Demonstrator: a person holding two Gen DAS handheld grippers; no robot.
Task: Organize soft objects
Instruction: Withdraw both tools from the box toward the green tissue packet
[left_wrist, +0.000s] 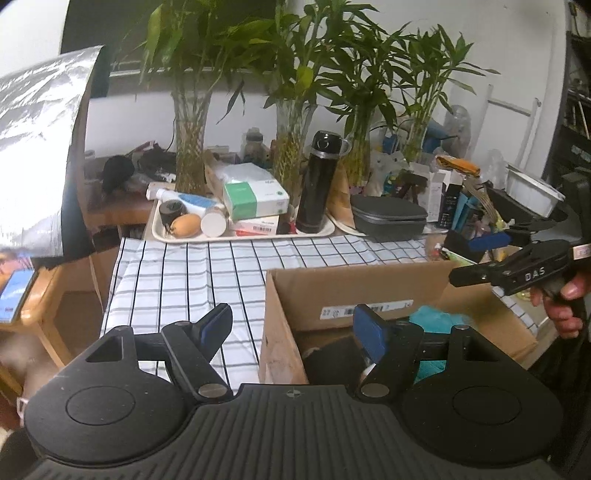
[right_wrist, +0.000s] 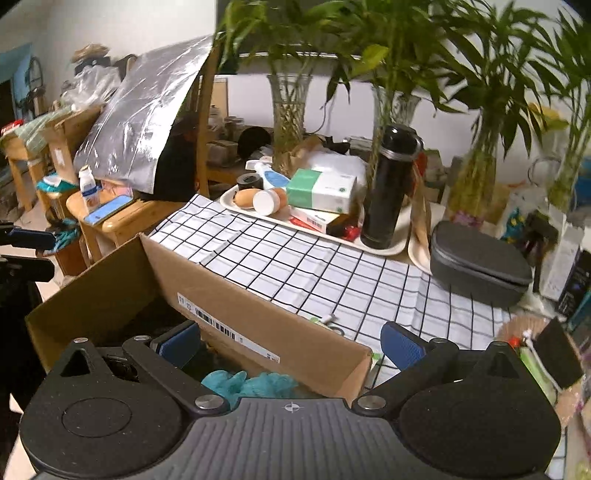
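Note:
An open cardboard box (left_wrist: 332, 288) stands on the checked tablecloth (left_wrist: 192, 273). Inside it lie a teal soft cloth (left_wrist: 432, 317) and a dark soft item (left_wrist: 328, 362). My left gripper (left_wrist: 295, 328) is open and empty, straddling the box's left wall. The right gripper (left_wrist: 476, 258) shows at the right edge of the left wrist view, above the box's right end. In the right wrist view the right gripper (right_wrist: 291, 347) is open and empty over the box (right_wrist: 258, 325), with the teal cloth (right_wrist: 247, 384) just below it.
A cream tray (left_wrist: 243, 236) behind the cloth holds a black flask (left_wrist: 317, 184), a green-and-white box (left_wrist: 255, 195) and small items. A grey case (left_wrist: 388, 214), glass vases with plants (left_wrist: 192, 147) and clutter line the back. A wooden stool with a phone (right_wrist: 107, 210) stands left.

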